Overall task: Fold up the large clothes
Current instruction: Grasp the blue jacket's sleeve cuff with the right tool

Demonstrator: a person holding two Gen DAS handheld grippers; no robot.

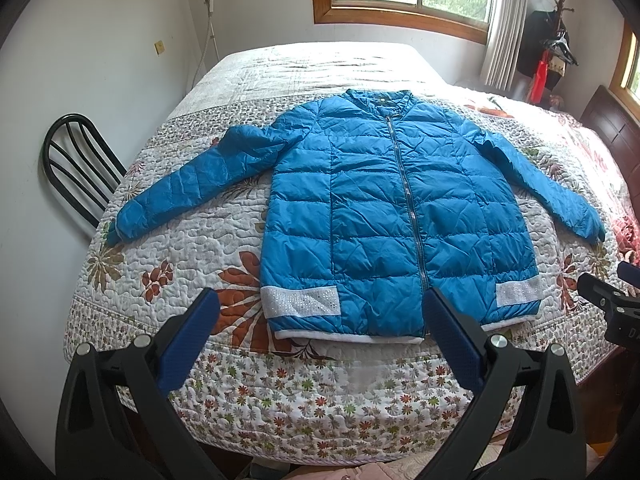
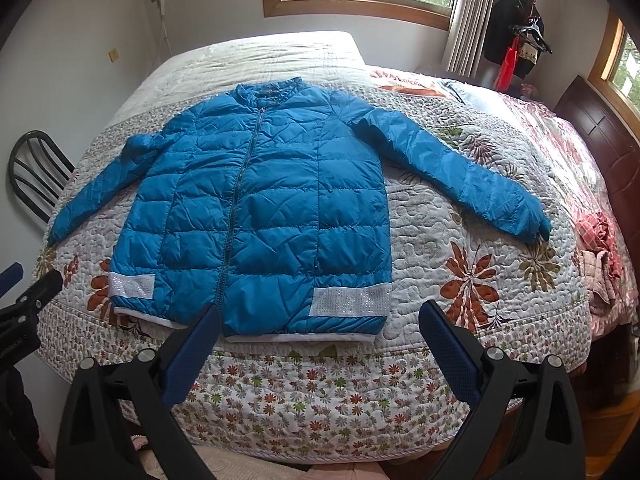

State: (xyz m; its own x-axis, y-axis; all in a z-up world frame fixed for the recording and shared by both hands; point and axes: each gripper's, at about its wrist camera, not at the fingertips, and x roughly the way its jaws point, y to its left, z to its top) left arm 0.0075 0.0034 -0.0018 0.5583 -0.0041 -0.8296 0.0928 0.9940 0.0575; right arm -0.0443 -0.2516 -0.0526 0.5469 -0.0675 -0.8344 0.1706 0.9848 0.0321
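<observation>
On the floral quilt [image 1: 192,248] lies your blue puffer jacket [image 1: 384,216], front up, zipped, both sleeves spread outward, its white hem toward you at the quilt's near edge. Your left gripper [image 1: 320,304] hovers before that hem, fingers spread wide, holding nothing. Your right gripper [image 2: 320,312] hovers likewise, also spread and empty. Beside the quilt's far left edge stands a black chair [image 1: 76,160].

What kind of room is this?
Most likely a bedroom. A big bed with a flowery quilt fills it, a blue jacket lies spread on top, and a coat rack stands in the corner.
</observation>
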